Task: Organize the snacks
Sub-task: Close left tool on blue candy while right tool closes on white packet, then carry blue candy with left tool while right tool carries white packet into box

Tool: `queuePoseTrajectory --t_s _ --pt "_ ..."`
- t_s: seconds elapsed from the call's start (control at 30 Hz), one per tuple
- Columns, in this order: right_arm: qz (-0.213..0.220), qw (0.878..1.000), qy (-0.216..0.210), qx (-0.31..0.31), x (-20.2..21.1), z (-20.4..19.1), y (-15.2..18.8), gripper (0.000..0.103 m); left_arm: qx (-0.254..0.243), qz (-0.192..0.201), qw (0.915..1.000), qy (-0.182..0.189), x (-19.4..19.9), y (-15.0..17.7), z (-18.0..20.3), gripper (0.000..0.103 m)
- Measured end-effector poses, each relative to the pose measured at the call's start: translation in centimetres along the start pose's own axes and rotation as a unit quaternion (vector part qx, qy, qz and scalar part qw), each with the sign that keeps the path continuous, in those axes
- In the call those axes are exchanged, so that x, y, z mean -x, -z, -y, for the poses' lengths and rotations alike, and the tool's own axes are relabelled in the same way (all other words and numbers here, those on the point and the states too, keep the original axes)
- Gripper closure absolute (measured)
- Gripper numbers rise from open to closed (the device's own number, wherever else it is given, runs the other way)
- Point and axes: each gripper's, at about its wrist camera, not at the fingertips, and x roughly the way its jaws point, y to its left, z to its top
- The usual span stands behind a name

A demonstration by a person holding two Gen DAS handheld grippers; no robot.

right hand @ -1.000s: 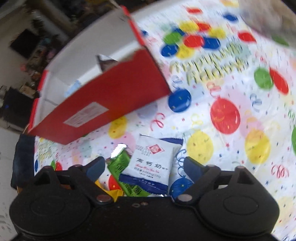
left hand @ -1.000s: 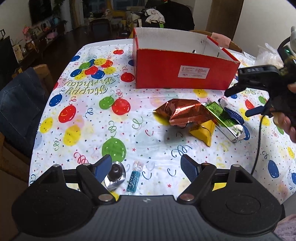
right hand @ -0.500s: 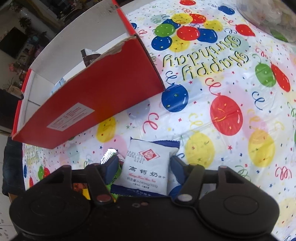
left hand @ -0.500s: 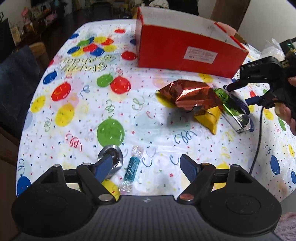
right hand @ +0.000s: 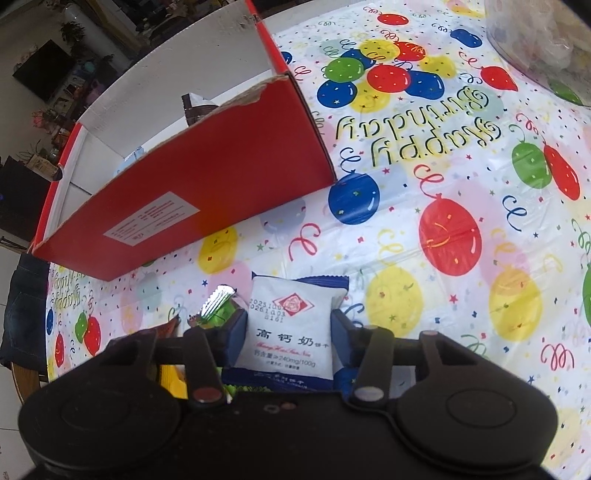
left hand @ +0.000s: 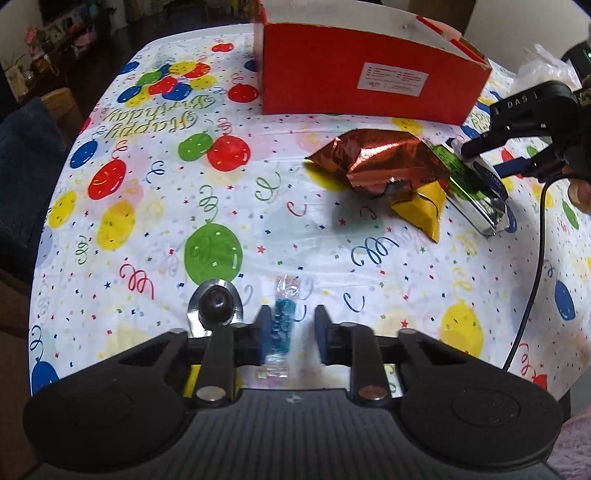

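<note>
My left gripper [left hand: 290, 332] is low over the near table edge, half closed around a blue wrapped candy [left hand: 282, 323]; a gap shows on the candy's right side. A round foil-wrapped sweet [left hand: 215, 306] lies just left of it. My right gripper [right hand: 289, 334] has both pads against a white and blue biscuit packet [right hand: 290, 328]; it also shows in the left wrist view [left hand: 491, 173]. A copper foil bag [left hand: 380, 162], a yellow packet [left hand: 423, 208] and a green packet [left hand: 460, 173] lie in a pile. The red box [left hand: 369, 88] stands open behind, with a few packets inside [right hand: 195, 107].
The balloon-print tablecloth [left hand: 155, 206] covers the table. A clear plastic bag [right hand: 546, 33] sits at the far right. A cable [left hand: 535, 280] hangs from the right gripper. A chair with denim cloth [left hand: 26, 170] stands at the left edge.
My left gripper moved down and forward and narrowed around the blue candy. My right gripper narrowed from wide open onto the white biscuit packet.
</note>
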Motion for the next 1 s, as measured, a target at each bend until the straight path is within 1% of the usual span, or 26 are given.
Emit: queuePoseTrajectory --t_s 0.1,0.23,0.33,0.4,0.5,0.67,0.9,1.0 --pt "0.001 1.000 -0.004 -0.002 0.2 0.3 0.3 0.057 -0.020 0.002 0.9995 -0.023 -0.5 0.1 0.3 0.086" --pt "0.004 1.000 -0.004 0.001 0.6 0.4 0.7 0.057 -0.024 0.001 0.9994 -0.025 -0.6 -0.1 0.2 0.086" --pt "0.010 1.000 -0.002 0.006 0.9 0.5 0.9 0.057 -0.026 0.000 0.9995 -0.018 -0.6 0.0 0.4 0.086" --pt "0.012 1.000 -0.004 0.006 1.2 0.7 1.1 0.057 -0.023 -0.001 0.9996 -0.017 -0.6 0.0 0.5 0.090" --pt "0.015 1.000 -0.014 0.000 1.8 1.1 1.3 0.057 -0.012 -0.001 0.9998 -0.015 -0.6 -0.1 0.5 0.091" --pt "0.026 0.999 -0.029 0.002 3.3 1.2 1.3 0.057 0.025 -0.007 0.9997 0.001 -0.2 -0.6 -0.4 0.091" --pt "0.045 0.997 -0.050 0.037 6.4 0.7 1.0 0.057 0.064 0.004 0.9977 0.022 1.5 -2.2 -0.9 0.091" --pt "0.050 0.996 -0.055 0.056 7.4 0.1 0.7 0.057 0.072 0.012 0.9971 0.024 2.2 -3.3 -0.8 0.091"
